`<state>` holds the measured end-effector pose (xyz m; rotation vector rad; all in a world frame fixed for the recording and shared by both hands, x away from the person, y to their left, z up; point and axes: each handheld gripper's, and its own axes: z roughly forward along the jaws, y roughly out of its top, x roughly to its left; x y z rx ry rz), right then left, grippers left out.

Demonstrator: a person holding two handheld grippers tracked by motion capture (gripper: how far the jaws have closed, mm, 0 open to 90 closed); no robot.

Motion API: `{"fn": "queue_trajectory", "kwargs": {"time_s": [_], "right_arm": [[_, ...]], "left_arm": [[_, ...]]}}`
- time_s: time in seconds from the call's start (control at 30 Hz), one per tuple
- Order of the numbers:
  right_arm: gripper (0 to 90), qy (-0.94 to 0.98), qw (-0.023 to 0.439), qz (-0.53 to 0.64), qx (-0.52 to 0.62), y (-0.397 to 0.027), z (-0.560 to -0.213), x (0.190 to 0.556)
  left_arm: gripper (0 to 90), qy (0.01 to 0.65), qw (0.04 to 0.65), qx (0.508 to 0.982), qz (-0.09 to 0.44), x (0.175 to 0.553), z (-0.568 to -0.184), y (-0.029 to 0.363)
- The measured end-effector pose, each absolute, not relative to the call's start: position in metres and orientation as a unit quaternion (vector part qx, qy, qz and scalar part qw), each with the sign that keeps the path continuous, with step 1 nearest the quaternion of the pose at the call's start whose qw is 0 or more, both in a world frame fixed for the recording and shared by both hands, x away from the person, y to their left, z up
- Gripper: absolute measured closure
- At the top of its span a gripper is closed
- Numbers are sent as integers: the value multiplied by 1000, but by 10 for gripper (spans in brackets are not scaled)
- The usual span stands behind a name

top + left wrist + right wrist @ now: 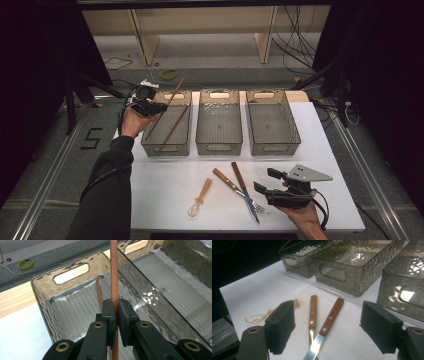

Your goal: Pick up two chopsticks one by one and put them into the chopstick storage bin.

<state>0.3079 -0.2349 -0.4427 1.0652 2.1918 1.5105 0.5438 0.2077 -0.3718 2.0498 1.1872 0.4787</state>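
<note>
Your left hand-held gripper (116, 315) clamped tight on a chopstick (114, 277) right over the left bin (45, 285), second chopstick (99, 293) lying below it, right hand-held gripper (327, 325) wide open, knife (329, 320) just ahead on the bench (249, 297).

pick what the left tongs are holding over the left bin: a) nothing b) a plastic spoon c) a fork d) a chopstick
d: the left tongs are shut on a chopstick above the left bin, where another chopstick already lies.
</note>
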Motion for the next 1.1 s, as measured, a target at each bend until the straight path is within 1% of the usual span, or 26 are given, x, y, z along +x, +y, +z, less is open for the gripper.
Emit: {"fn": "queue_trajectory", "kwargs": {"time_s": [0.6, 1.1], "right_arm": [[283, 758, 136, 521, 368, -234, -443, 308], [283, 757, 136, 522, 368, -235, -443, 308]], "left_arm": [[835, 467, 365, 786, 178, 543, -395, 209], [832, 478, 352, 787, 169, 544, -410, 209]]}}
